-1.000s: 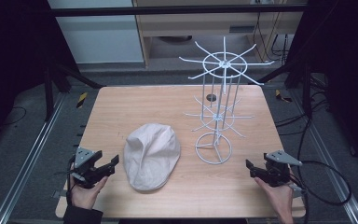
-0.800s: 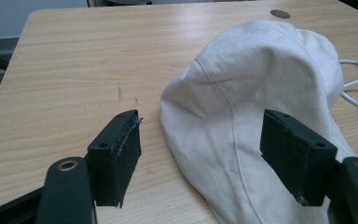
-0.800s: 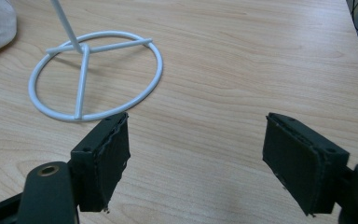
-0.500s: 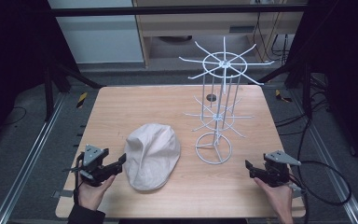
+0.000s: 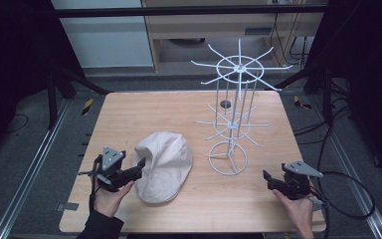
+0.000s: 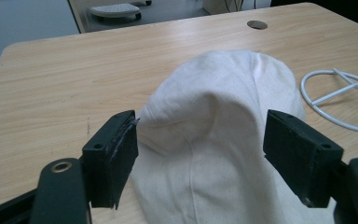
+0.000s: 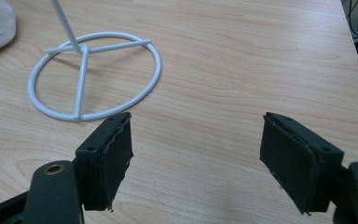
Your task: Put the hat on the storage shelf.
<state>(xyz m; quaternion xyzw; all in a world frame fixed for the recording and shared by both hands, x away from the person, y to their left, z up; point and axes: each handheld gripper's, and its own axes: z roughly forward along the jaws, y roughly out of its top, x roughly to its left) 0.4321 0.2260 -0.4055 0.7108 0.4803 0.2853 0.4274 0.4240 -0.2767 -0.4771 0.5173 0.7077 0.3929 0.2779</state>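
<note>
A pale wooden table (image 5: 129, 114) with a fine straight grain stands in a dim workspace, dark frame posts and cables around it. On it lies a cream cloth cap (image 5: 162, 166), soft and domed, with a seam running down its crown and faint speckles in the weave; it rests flat on the near left part of the table, just beside the round foot of a white wire stand (image 5: 231, 119). That stand is thin painted rod: a ring base, an upright stem and two tiers of spokes fanning outward, all of them bare.

The left gripper (image 6: 200, 140) sits low at the cap's near edge with its black jaws spread wide on either side of the fabric, one jaw about touching the cloth, nothing pinched yet. The right gripper (image 7: 198, 154) waits over bare wood near the stand's base, jaws likewise apart and empty.

The work looks barely begun: the cap is not yet grasped or lifted, and if it is meant for the stand, all of that remains
</note>
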